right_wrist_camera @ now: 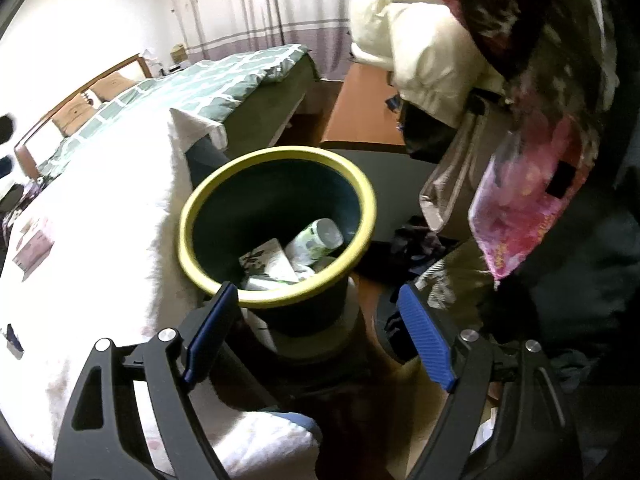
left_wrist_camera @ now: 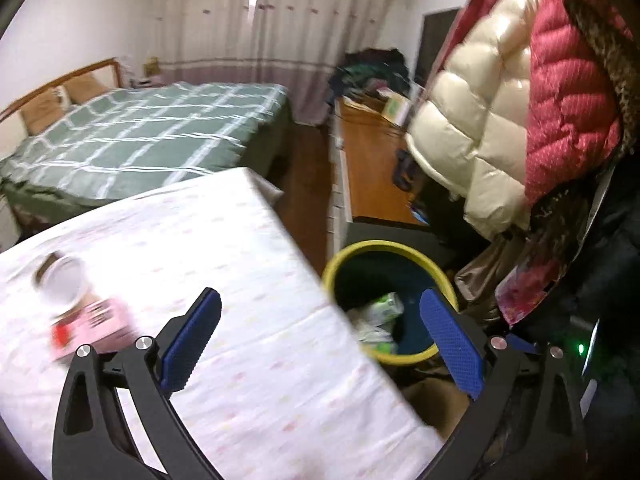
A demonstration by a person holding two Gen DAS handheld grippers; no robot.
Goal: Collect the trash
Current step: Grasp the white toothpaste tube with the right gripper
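A dark bin with a yellow rim (left_wrist_camera: 416, 254) stands on the floor beside the table; the right wrist view shows it from above (right_wrist_camera: 276, 300). It holds a green-and-white bottle (right_wrist_camera: 314, 242), a carton (right_wrist_camera: 269, 262) and other wrappers. My left gripper (left_wrist_camera: 320, 320) is open and empty over the table's right edge, next to the bin. My right gripper (right_wrist_camera: 316, 312) is open and empty, just above the bin's near rim. On the table lie a pink box (left_wrist_camera: 94, 326) and a white round lid or cup (left_wrist_camera: 64, 280), left of my left gripper.
The table has a white patterned cloth (left_wrist_camera: 248, 320). Puffy coats (left_wrist_camera: 520, 112) and a floral bag (right_wrist_camera: 524, 208) hang to the right of the bin. A green checked bed (left_wrist_camera: 140, 136) and a wooden bench (left_wrist_camera: 372, 168) stand beyond.
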